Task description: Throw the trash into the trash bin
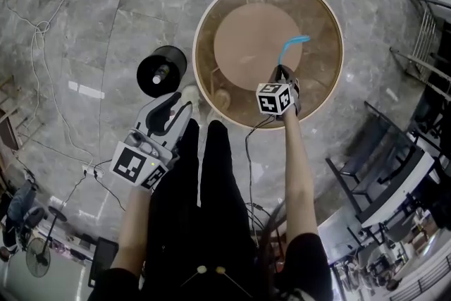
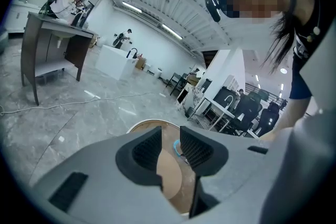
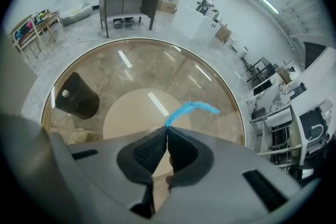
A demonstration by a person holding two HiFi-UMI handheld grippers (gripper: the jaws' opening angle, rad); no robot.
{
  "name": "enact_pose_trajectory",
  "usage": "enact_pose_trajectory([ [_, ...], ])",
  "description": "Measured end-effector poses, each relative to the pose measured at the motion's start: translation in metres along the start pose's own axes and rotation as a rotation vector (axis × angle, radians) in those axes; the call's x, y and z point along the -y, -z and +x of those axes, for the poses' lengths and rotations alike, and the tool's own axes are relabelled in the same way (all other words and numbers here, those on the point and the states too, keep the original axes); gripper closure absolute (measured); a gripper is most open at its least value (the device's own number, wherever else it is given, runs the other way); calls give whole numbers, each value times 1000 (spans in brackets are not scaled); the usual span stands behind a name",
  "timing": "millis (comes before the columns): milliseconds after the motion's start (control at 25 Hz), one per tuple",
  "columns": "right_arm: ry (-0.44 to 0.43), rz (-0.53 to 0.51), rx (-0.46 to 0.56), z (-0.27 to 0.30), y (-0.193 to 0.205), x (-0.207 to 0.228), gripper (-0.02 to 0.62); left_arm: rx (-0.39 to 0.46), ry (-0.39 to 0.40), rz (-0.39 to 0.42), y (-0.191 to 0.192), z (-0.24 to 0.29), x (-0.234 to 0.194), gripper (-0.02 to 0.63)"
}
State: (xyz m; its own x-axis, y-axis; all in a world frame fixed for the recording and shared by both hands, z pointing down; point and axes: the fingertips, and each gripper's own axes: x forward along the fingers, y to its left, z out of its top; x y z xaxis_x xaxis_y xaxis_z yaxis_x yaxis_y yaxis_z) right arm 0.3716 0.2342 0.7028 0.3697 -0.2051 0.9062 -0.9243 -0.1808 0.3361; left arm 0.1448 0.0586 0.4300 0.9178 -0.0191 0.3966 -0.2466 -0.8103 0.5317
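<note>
In the head view, the jaws of the right gripper (image 1: 282, 71) are covered by its marker cube (image 1: 275, 98). The lower end of the blue strip (image 3: 186, 110) is swallowed where those jaws are pinched on it. In the left gripper view, the round table (image 2: 142, 124) is largely masked by the left gripper (image 2: 169, 136).

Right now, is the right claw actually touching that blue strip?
Touching. In the right gripper view, the right gripper pinches one end of the blue strip between shut jaws; the rest sticks out free.
</note>
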Motion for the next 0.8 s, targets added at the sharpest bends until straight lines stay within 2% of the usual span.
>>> enact_pose_trajectory([
  [280,-37,-74,62,-6,-38,-31,588,45,-58,-22,-4,-23,-16,494],
  [800,-120,-263,217,-33,-138,-113,588,167,-243,-104,0,-104,-56,494],
])
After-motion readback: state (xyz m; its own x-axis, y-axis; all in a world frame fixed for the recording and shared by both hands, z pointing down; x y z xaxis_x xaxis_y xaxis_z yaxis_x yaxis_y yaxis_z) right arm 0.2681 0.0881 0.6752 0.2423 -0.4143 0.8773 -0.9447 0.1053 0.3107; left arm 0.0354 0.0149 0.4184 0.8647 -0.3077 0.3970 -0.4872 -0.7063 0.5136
